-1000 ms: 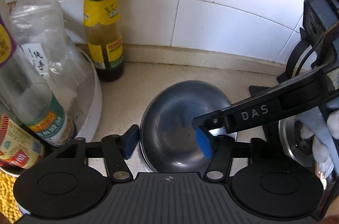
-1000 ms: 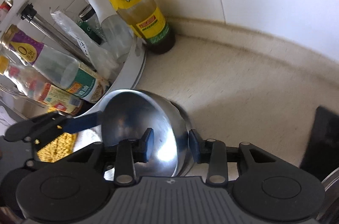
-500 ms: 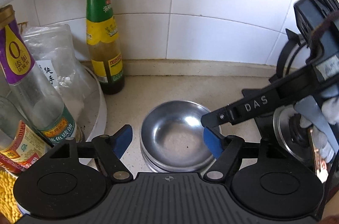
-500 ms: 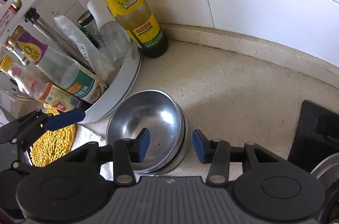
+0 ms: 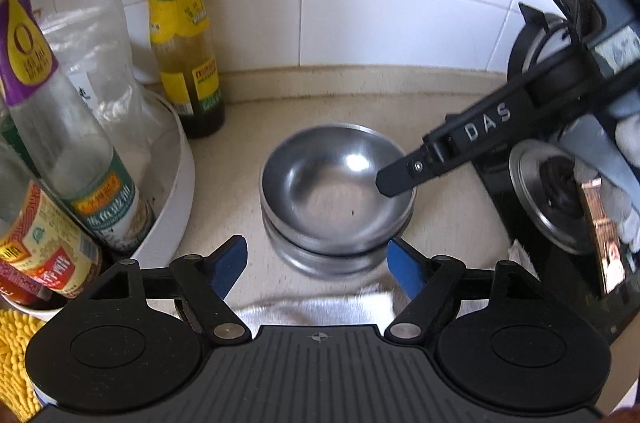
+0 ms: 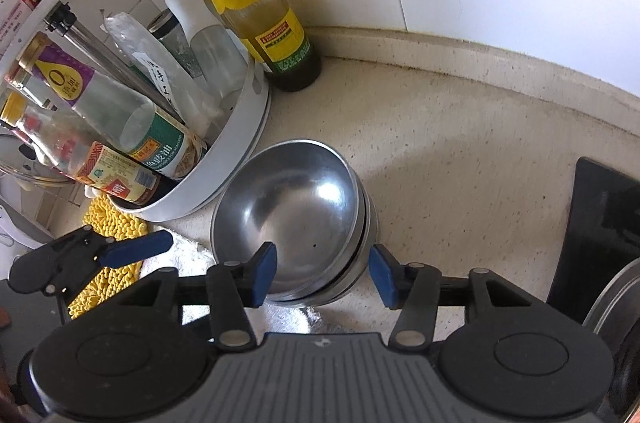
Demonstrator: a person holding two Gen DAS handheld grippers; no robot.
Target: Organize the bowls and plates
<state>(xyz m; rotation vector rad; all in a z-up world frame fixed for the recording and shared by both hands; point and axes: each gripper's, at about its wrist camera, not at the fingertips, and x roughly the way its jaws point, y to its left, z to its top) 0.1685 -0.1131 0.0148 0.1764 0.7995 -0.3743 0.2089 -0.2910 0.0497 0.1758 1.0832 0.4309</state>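
Note:
A stack of steel bowls (image 5: 332, 199) stands on the beige counter (image 5: 348, 111), nested one in another; it also shows in the right wrist view (image 6: 296, 215). My left gripper (image 5: 316, 269) is open and empty, just short of the stack's near side. My right gripper (image 6: 322, 273) is open and empty, its blue pads either side of the stack's near rim without touching. One right finger (image 5: 404, 177) reaches over the stack's right rim in the left wrist view. One left finger (image 6: 136, 249) shows at the left in the right wrist view.
A white round rack (image 5: 180, 167) with sauce bottles stands left of the bowls. A tall green-labelled bottle (image 5: 184, 35) stands by the tiled wall. A black stove (image 6: 600, 223) with a burner (image 5: 548, 199) lies to the right. A yellow mat (image 6: 108, 247) and a white cloth (image 5: 316, 307) lie near.
Both grippers have pulled back and up from the bowls. The right gripper has let go of the top bowl, which now rests in the stack. Both jaws have opened wider.

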